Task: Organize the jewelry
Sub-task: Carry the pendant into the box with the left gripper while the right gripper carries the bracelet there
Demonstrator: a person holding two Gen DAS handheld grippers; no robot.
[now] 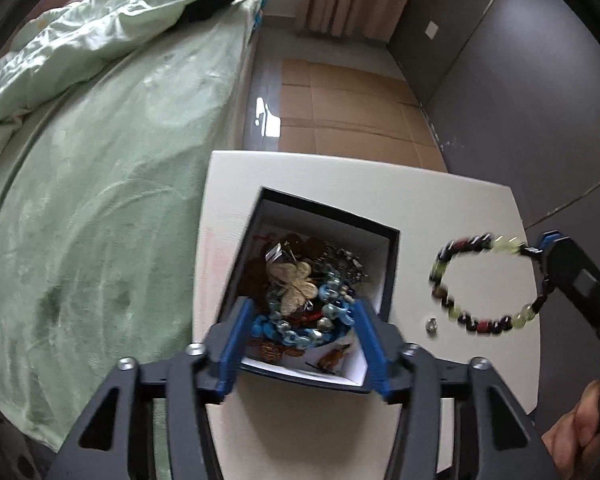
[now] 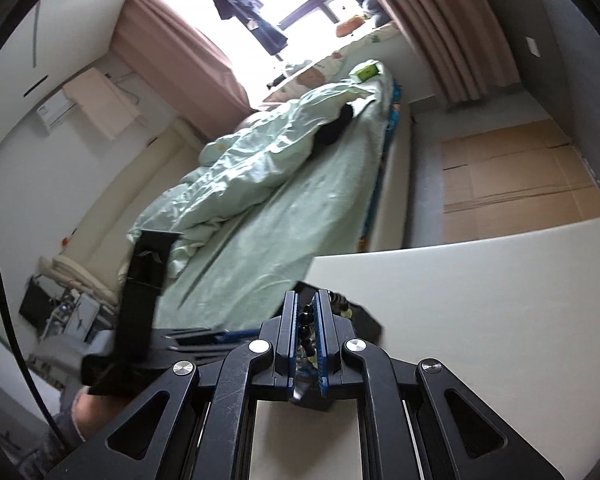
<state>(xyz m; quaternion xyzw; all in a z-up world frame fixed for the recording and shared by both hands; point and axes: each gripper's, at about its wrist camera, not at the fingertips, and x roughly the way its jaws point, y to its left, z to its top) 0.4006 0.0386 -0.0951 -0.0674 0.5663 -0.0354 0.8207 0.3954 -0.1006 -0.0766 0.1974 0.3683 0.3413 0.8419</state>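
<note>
Bracelet (image 1: 485, 285) of dark and pale-green beads dangles light and floppy over the white table (image 1: 452, 200), my right gripper (image 2: 308, 320) pinching a few beads. My left gripper (image 1: 300, 336), jaws spread, hovers at the jewelry box (image 1: 384, 276); contact there seems absent, though blurred.

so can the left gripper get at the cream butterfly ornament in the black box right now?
Probably yes. The left gripper is open, fingers straddling the open black box, and the cream butterfly ornament lies on top of the pile. The right gripper holds the beaded bracelet off to the side.
</note>
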